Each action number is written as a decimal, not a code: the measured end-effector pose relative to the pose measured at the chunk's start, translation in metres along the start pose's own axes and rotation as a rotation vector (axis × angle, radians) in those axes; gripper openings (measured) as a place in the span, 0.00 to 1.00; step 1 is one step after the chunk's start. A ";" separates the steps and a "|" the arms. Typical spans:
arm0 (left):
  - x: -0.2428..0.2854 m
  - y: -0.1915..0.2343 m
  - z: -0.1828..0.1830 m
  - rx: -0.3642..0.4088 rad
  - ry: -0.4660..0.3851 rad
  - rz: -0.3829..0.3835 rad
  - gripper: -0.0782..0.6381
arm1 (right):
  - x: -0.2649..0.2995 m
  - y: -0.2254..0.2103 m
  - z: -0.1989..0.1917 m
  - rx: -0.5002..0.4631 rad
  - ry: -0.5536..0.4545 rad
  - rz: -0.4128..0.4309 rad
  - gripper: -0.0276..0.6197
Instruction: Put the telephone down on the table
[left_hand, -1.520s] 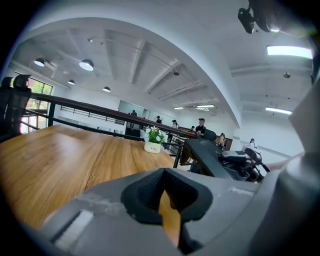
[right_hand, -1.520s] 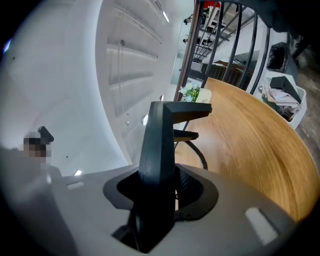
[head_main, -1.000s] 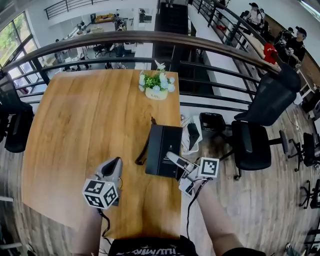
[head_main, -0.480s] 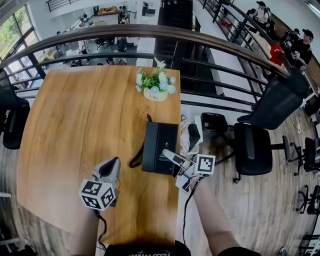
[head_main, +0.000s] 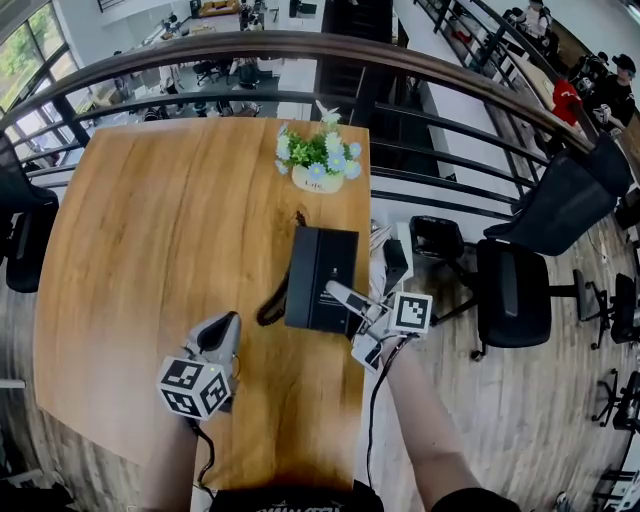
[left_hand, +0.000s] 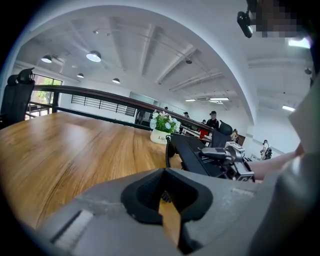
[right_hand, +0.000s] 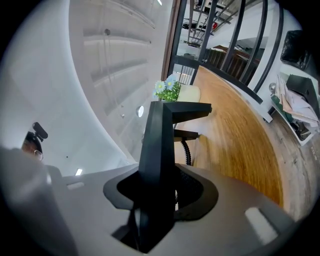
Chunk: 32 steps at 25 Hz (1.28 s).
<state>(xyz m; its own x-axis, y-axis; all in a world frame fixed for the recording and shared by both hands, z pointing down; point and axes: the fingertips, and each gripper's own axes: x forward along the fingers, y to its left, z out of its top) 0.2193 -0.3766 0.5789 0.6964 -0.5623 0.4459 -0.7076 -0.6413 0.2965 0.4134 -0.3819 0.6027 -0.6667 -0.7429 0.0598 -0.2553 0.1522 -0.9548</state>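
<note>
**One claw gripping the telephone, the other idling**

The black telephone (head_main: 320, 275) is lying over the right-hand part of the tabletop (head_main: 150, 230), close to its edge. Its near end is looking slightly raised, and I cannot tell whether the far end is touching the wood. The right claw (head_main: 340, 298) is clenching the near edge of the telephone's body, with the hard casing filling the gap between the jaws.

I am judging it as a stiff plastic box, moderately heavy for a one-edge grip, so it is likely wanting to droop or twist. The smooth casing may be slippery, so a hold further in on the body would be steadier. The coiled cord (head_main: 272, 308) is trailing off its left side, soft and springy, and may be tugging a little.

The left claw (head_main: 222, 335) is hovering over the tabletop nearer the person, its jaws drawn to a thin slit and gripping nothing.

Beyond the telephone, a white pot (head_main: 316, 182) is standing on the tabletop, holding white and blue flowers (head_main: 318, 155).
</note>
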 end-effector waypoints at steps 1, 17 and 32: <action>0.000 0.000 -0.001 -0.002 0.002 0.000 0.11 | 0.000 -0.001 0.000 0.002 0.001 -0.001 0.29; -0.007 0.007 -0.006 -0.037 -0.012 0.012 0.11 | 0.004 0.005 -0.008 -0.159 -0.023 -0.081 0.30; -0.025 0.004 -0.010 -0.047 -0.019 -0.011 0.11 | -0.004 -0.003 -0.007 -0.290 -0.094 -0.287 0.33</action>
<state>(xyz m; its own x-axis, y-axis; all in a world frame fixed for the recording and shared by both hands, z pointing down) 0.1980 -0.3593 0.5776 0.7058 -0.5653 0.4269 -0.7046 -0.6227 0.3404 0.4117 -0.3746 0.6078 -0.4759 -0.8364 0.2721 -0.6171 0.0971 -0.7809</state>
